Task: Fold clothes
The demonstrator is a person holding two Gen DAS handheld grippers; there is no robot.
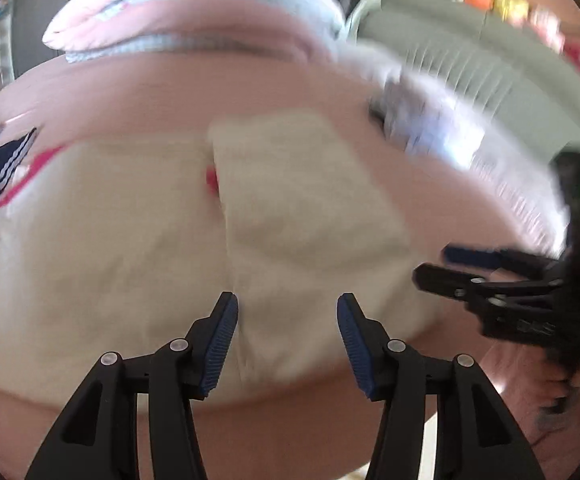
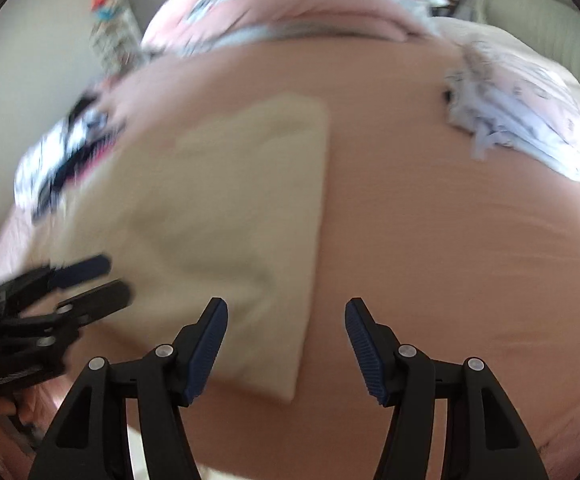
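On the pink bedsheet (image 2: 430,220) lies the cream garment (image 1: 129,240), partly folded – one flap (image 1: 302,184) doubled over its middle. Left gripper (image 1: 287,340) and right gripper (image 2: 285,344) both hover over its near edge, jaws apart, nothing between them – a white printed clothes pile (image 2: 522,120) sits well apart.

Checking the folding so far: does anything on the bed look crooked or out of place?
Nothing is damaged. The cream garment lies flat on the pink sheet with one side folded over, slightly slanted. A bit of red peeks out at the fold's edge. Both pictures are blurred.
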